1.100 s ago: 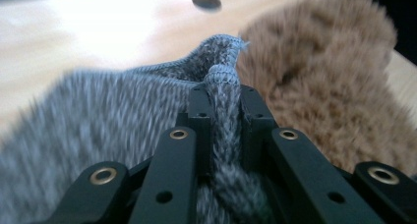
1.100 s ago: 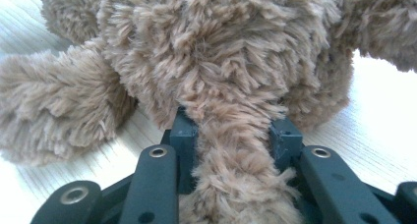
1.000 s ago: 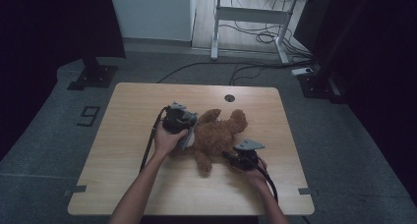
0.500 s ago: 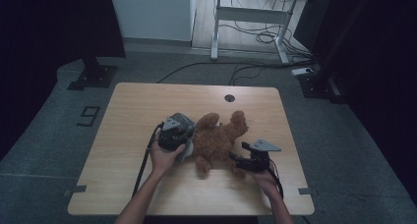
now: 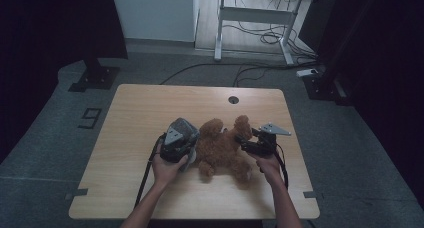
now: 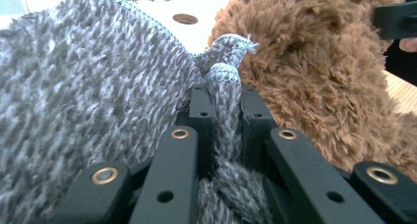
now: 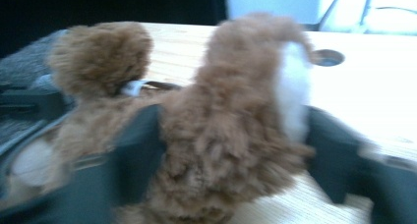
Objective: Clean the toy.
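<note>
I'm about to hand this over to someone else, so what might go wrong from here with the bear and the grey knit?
1. The left tongs pinch only a narrow fold of the knit; a pull may slip it free or stretch it.
2. The right tongs sit around a limb of the bear; pulling both hands apart may strain the seams.
3. The right gripper view is blurred, so that grip is hard to judge.

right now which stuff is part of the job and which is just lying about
In use:
- teddy bear, right gripper around one limb
- grey knitted cloth, clamped in left gripper

Lying about:
- desk frame behind the table
- cables on the floor
- floor marker shaped like a 9
</note>
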Tool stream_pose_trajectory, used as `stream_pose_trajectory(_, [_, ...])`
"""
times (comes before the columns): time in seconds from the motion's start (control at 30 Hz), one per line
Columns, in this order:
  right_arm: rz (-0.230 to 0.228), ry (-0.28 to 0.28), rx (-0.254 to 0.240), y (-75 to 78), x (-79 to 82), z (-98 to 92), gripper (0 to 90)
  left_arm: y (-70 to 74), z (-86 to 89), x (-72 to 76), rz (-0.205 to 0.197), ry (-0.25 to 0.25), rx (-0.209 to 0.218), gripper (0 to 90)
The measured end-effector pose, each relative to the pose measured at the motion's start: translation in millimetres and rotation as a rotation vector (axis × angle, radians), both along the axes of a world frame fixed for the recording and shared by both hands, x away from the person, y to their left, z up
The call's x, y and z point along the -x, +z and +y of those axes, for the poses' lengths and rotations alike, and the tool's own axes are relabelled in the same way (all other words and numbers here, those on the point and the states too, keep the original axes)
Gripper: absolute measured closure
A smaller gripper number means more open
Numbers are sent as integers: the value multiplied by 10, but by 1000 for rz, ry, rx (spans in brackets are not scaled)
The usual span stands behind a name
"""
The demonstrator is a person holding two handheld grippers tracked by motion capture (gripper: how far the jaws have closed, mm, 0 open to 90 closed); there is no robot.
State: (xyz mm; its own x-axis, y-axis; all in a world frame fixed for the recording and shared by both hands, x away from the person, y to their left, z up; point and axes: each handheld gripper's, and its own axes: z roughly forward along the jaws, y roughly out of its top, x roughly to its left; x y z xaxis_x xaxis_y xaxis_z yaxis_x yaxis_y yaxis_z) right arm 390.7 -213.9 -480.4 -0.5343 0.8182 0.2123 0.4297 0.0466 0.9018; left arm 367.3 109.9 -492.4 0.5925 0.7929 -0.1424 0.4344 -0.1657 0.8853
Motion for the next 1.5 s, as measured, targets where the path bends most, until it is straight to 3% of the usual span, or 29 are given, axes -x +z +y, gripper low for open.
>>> stream_pose_trajectory(0.07, [-6,-31,10,-33,47,7,558,-4,6,13,1,-2,8,792])
stream_pose_trajectory(0.13, [-7,-26,17,-80,120,11,622,-3,5,31,2,-4,9,792])
stream_pose_trajectory(0.4, [-15,0,14,-282,323,-80,718,-23,-22,143,-13,-3,13,793])
stream_pose_trajectory(0.6, [-20,40,44,-321,346,-135,743,45,-21,171,12,-9,20,792])
stream_pose_trajectory(0.83, [-50,54,63,-328,378,-175,750,322,-5,158,39,-31,38,792])
stream_pose_trajectory(1.0, [-67,60,72,-343,382,-185,755,667,-105,108,6,-59,72,792])
stream_pose_trajectory(1.07, [-66,57,71,-341,377,-185,756,784,-235,94,6,-93,102,792])
stream_pose_trajectory(1.23, [-71,54,73,-334,376,-175,757,938,-789,29,1,-169,49,791])
stream_pose_trajectory(1.33, [-75,53,74,-331,382,-174,758,906,-1140,-80,39,-215,21,790])
stream_pose_trajectory(1.4, [-79,50,76,-329,384,-176,758,817,-1397,-155,75,-222,-33,789])
stream_pose_trajectory(1.5, [-84,51,70,-322,384,-189,759,636,-1626,-226,123,-224,-103,788])
